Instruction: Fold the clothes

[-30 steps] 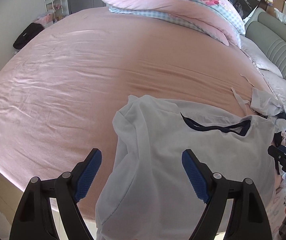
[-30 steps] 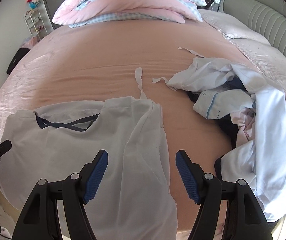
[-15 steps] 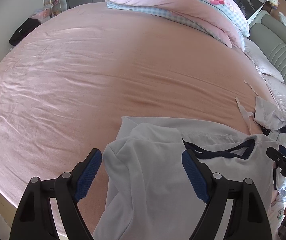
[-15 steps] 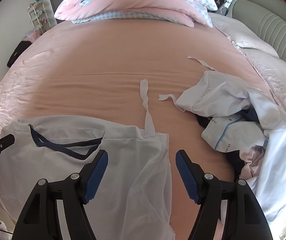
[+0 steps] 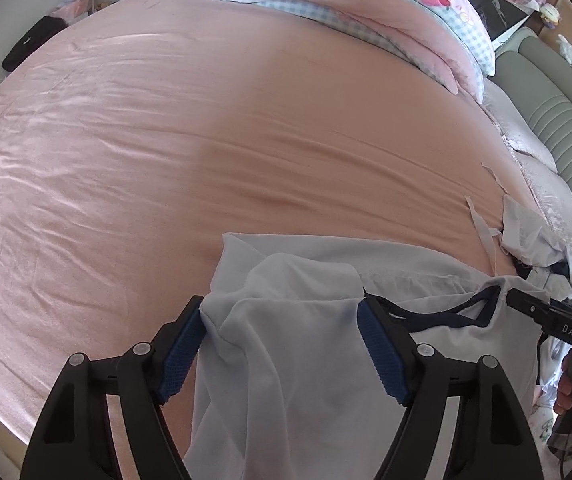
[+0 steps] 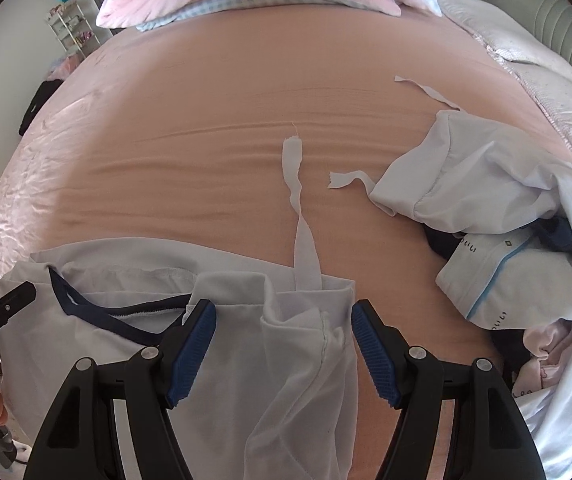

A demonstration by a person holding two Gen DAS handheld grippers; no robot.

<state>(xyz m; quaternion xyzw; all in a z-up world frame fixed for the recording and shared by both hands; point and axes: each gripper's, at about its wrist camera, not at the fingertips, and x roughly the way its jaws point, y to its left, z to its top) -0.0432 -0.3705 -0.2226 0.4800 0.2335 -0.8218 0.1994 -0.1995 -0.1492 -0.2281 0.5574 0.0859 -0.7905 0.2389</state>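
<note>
**White shirt spread at the near edge of a pink bed**

A white shirt [image 5: 318, 344] with a dark navy neckline is seen low in both frames, laid on the pink bedsheet [image 5: 206, 128] and draped over the near bed edge. In the left wrist view, the left gripper [image 5: 282, 350] is set over a bunched shoulder of the shirt; its jaws have just been closing, cloth is seen between them and brushes the left pad, but no firm pinch can be made out. In the right wrist view, the right gripper [image 6: 284, 346] is held with jaws apart over the other shoulder, folds of fabric lying between the blue pads without being pressed.

A thin white strip [image 6: 298, 200] is stretched up the sheet from the shirt's top edge. At the right of that frame, a heap of other clothes [image 6: 498, 216] is piled close beside the shirt. A folded pink and checked duvet [image 5: 366, 12] is seen along the top, and a grey padded headboard [image 5: 558, 112] at the upper right.
</note>
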